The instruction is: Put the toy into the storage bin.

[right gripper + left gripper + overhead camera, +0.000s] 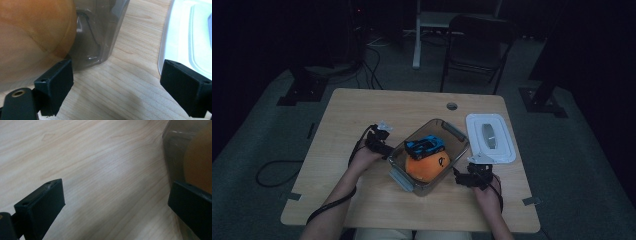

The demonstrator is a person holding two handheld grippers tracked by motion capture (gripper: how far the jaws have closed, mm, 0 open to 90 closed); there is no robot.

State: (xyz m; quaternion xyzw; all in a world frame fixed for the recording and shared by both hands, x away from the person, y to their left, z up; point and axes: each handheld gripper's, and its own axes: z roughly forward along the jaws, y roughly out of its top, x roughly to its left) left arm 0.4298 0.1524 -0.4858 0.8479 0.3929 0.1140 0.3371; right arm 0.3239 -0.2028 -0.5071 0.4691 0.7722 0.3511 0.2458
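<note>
from above, blue car (425,145) tops orange ball (427,167); right gripper (117,82) view sees ball, lid (185,42).

Dim room, dark all around. A light wooden table (362,112) stands on grey carpet (572,150). Behind it sits a black folding chair (477,42), a white frame (432,22) just beside it. Cables (367,62) trail over the floor at the back left, near a dark stand base (302,90).
</note>
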